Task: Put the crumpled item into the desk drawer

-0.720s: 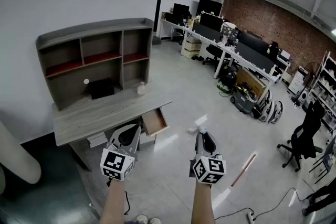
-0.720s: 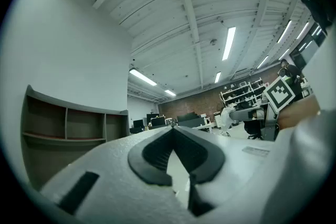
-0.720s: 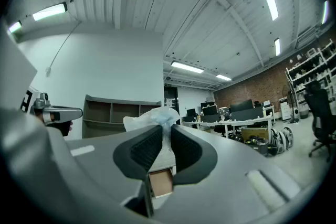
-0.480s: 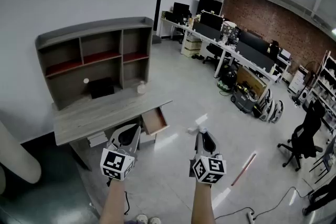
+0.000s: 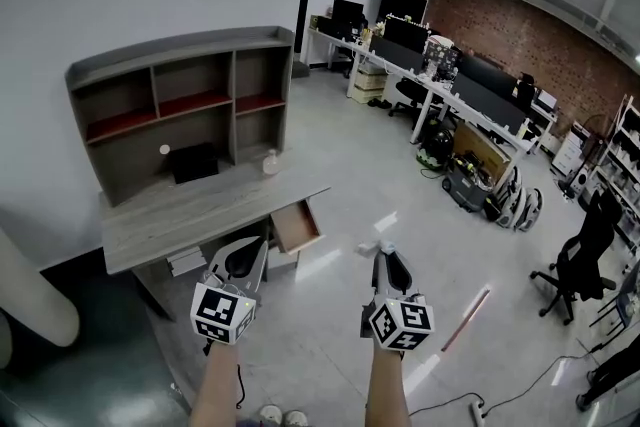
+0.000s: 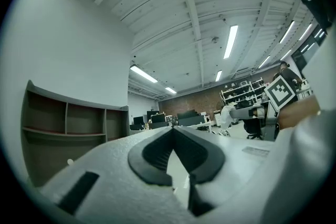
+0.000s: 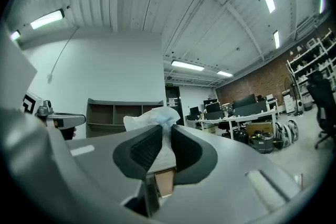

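In the head view a grey desk (image 5: 190, 215) with a shelf unit (image 5: 180, 100) stands against the wall at the left. Its wooden drawer (image 5: 296, 227) is pulled out at the desk's right end. My right gripper (image 5: 385, 255) hangs above the floor, right of the drawer, shut on a crumpled white item (image 5: 372, 247). In the right gripper view the crumpled item (image 7: 152, 115) sticks out above the closed pads (image 7: 144, 147), and the drawer (image 7: 165, 182) shows low between them. My left gripper (image 5: 252, 247) hovers just in front of the desk, shut and holding nothing; its pads (image 6: 157, 152) meet at the tip.
On the desk stand a small white bottle (image 5: 270, 165) and a black box (image 5: 193, 165). Office desks with monitors (image 5: 450, 90) run along the back right. A black chair (image 5: 580, 265) and a red stick (image 5: 465, 320) are on the floor at the right. A white pillar (image 5: 35, 300) is near left.
Both grippers keep their places in the head view. The desk and the room have shifted slightly upward in the picture. The crumpled item stays in the right gripper.
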